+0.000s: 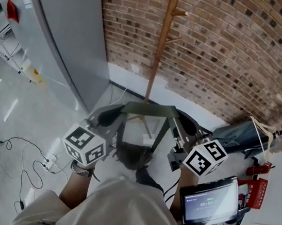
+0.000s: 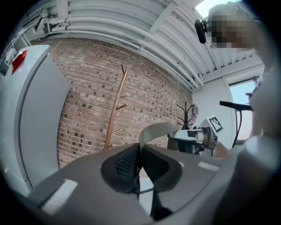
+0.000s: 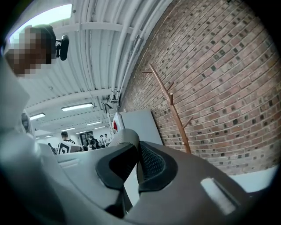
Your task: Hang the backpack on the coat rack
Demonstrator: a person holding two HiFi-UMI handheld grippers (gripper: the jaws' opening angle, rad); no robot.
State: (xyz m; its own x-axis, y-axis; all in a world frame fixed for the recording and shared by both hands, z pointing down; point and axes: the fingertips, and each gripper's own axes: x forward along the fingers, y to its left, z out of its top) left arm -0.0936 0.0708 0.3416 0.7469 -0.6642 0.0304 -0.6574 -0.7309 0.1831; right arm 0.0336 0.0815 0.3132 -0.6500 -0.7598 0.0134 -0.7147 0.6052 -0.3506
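The left hand-held gripper (image 2: pixel 139 159) and right hand-held gripper (image 3: pixel 137 154) clench the strap (image 1: pixel 149 108) of the backpack (image 1: pixel 134 152) taut, apparently to loop it over the coat rack (image 1: pixel 159 49).

A grey cabinet (image 1: pixel 63 36) is standing at ten o'clock beside the brick wall (image 1: pixel 233 49). Cables (image 1: pixel 18 152) are trailing over the floor (image 1: pixel 8 96) at eight o'clock, and a screen (image 1: pixel 209 201) is glowing at four o'clock.
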